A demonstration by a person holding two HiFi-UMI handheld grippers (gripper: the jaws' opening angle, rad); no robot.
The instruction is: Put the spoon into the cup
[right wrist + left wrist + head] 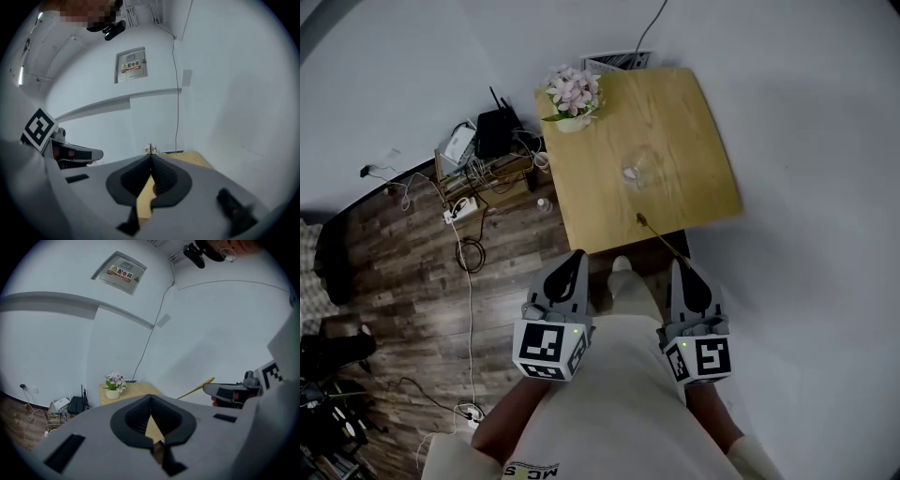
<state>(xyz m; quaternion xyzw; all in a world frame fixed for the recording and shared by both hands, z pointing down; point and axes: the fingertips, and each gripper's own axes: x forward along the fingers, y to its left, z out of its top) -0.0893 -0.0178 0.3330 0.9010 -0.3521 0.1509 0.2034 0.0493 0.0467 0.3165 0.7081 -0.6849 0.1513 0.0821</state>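
A clear glass cup [637, 170] stands near the middle of a small wooden table [698, 141]. My right gripper [678, 265] is shut on the handle of a thin golden spoon [661, 239], whose far end reaches just over the table's near edge, short of the cup. In the right gripper view the spoon [150, 148] pokes up past the closed tips of the right gripper [151, 157]. My left gripper [577, 255] hovers beside it off the table's near left corner, shut and empty. In the left gripper view the spoon [197, 389] sticks out of the right gripper [213, 389].
A white pot of pink flowers [572, 94] sits on the table's far left corner. Left of the table are a low shelf with a black router [494, 131], a power strip [459, 211] and trailing cables on the wood floor. White walls close in behind and to the right.
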